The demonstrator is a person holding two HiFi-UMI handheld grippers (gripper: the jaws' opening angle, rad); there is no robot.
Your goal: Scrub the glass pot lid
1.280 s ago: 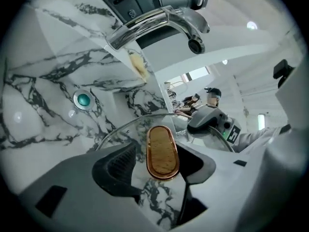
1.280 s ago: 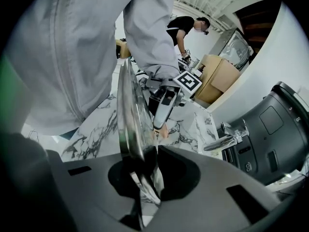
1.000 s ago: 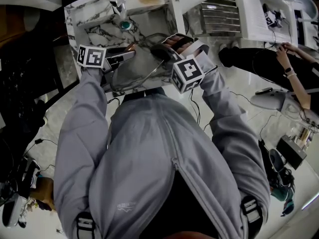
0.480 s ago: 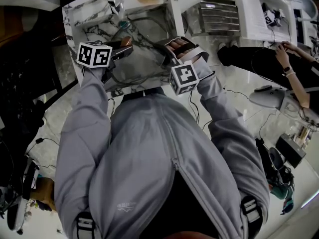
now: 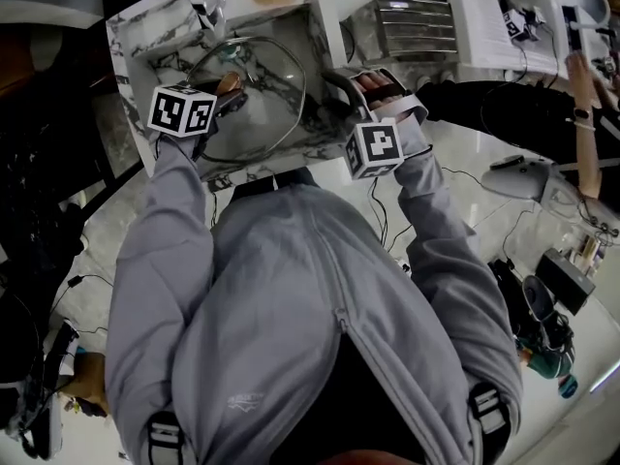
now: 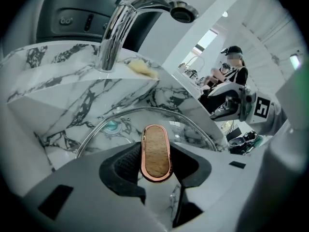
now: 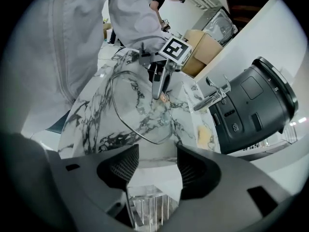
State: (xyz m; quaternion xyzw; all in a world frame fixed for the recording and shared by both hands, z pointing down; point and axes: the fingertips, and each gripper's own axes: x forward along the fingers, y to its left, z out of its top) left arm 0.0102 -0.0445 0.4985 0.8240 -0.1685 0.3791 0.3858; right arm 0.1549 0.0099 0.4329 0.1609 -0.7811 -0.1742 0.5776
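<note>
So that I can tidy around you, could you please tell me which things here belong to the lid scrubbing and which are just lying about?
For the job: glass pot lid, its knob clamped by the left gripper; marble sink; faucet; yellowish pad on the ledge, probably the scrubber.
Lying about: dark appliance; metal rack; cardboard box.

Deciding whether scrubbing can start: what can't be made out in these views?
- Glass pot lid, near rim: left gripper view, hidden behind the left hand-held gripper clamping its handle.
- Dirt or suds on the glass: all views, transparent against the marble sink.
- Yellow lump by the faucet: too small in every view to identify.
</note>
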